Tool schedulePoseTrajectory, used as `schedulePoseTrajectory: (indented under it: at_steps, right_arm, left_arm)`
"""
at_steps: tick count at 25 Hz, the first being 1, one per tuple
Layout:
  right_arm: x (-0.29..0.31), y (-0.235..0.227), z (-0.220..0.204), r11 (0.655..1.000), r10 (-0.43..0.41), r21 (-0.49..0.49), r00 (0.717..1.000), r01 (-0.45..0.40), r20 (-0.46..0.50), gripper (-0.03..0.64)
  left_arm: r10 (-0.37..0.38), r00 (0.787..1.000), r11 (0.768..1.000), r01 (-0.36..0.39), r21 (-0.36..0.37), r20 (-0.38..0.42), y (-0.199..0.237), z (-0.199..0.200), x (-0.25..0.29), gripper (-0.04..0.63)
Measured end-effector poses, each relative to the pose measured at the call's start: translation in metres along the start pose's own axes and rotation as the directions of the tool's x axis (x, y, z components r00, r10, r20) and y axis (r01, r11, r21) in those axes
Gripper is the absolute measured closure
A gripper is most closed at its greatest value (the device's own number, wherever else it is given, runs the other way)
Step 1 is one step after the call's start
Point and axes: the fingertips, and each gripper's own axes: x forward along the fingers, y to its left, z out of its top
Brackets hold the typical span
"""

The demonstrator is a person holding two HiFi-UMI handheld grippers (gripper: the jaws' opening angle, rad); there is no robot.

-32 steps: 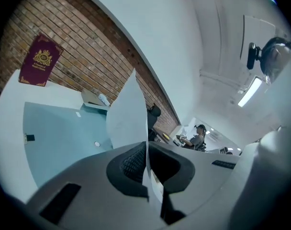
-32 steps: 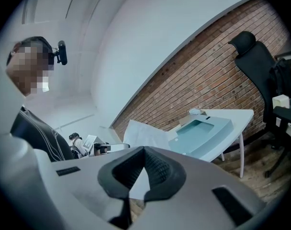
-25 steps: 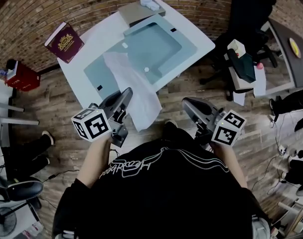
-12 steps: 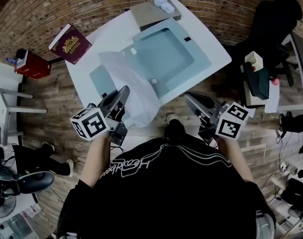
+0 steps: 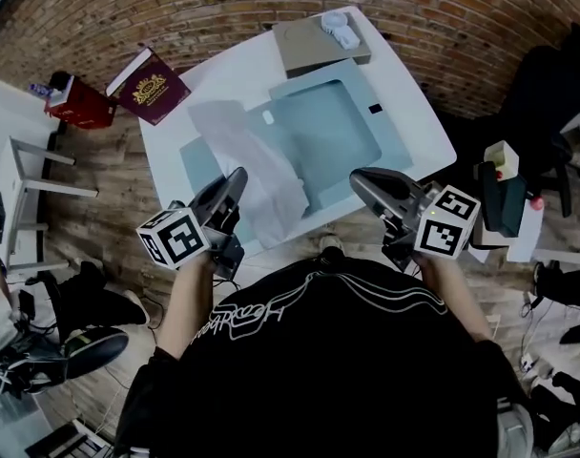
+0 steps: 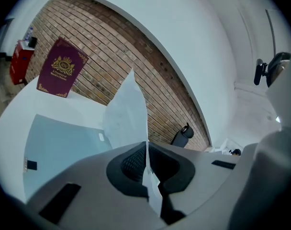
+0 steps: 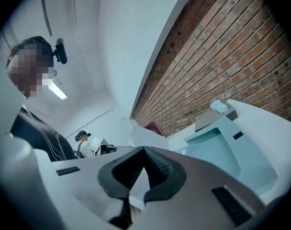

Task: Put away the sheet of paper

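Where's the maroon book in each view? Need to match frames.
Head view: book upper left, at the table's far left corner.
Left gripper view: upper left, in front of the brick wall.
Right gripper view: small sliver near centre, above the jaws.
Shared landmark: the blue mat, in all three views.

Office: brick wall (image 5: 176,8), white desk (image 5: 235,70), swivel chair (image 5: 552,89)
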Motion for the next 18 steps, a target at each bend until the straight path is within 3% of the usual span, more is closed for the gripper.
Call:
schedulePoseTrajectory:
  at_steps: [8,18]
  right_arm:
    - [0.007,-0.021,0.02,0.996,0.082,-0.032,0.996,-0.083,-0.048,0.615]
    - [0.013,-0.027,0.023,0.994,0.099,-0.031,0.993,-0.101,-0.061,0.615]
  left_arm:
    - [0.026,1.0,1.0,-0.026,-0.016,0.009,0.008,0.0,0.01,0.565]
    - [-0.044,0.999,0.994,0.045,-0.098,0.005,0.026,-0.009,0.02,0.565]
